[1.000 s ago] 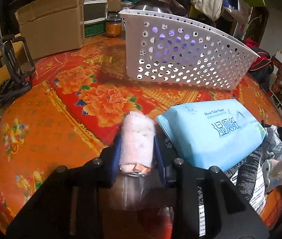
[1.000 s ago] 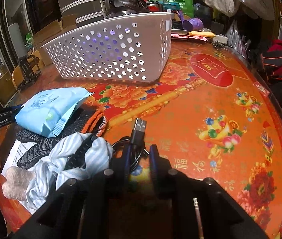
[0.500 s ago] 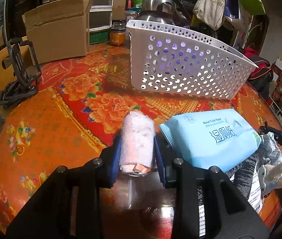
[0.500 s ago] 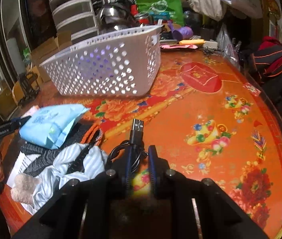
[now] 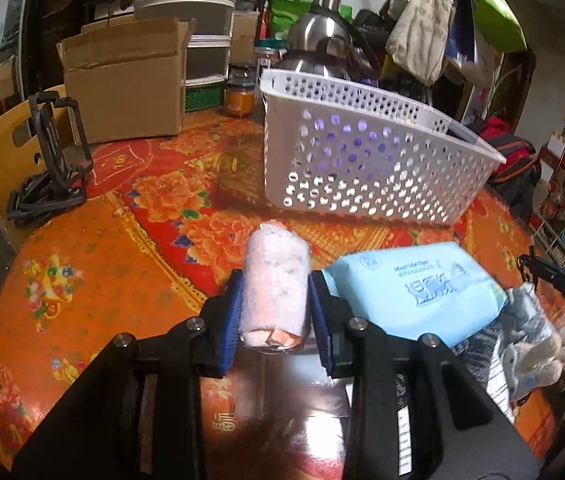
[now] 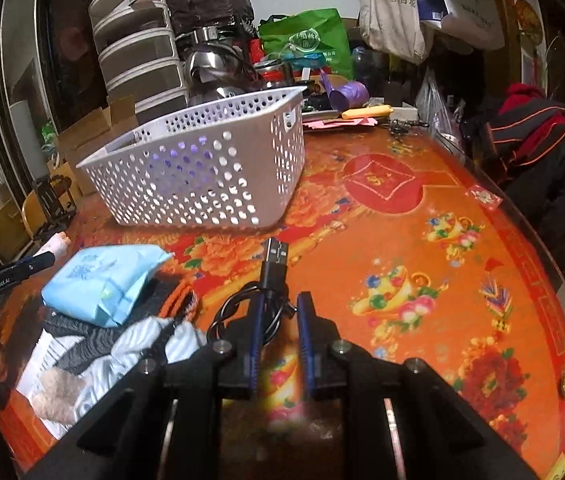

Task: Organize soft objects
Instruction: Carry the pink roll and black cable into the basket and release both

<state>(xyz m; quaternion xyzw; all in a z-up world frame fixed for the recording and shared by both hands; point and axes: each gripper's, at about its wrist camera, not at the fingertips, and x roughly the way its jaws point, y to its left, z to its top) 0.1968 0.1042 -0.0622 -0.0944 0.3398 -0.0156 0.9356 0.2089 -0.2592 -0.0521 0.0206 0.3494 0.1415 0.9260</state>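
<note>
Pink towel roll sits clamped lengthwise in the left gripper, lifted clear of the desk and aimed at the white basket, likely its destination. Right gripper pinches a black USB cable, raised beside the cloth pile.

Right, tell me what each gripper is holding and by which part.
The left gripper clamps the rolled pink towel across its sides, near the close end. The right gripper pinches the black USB cable just behind its plug.
</note>
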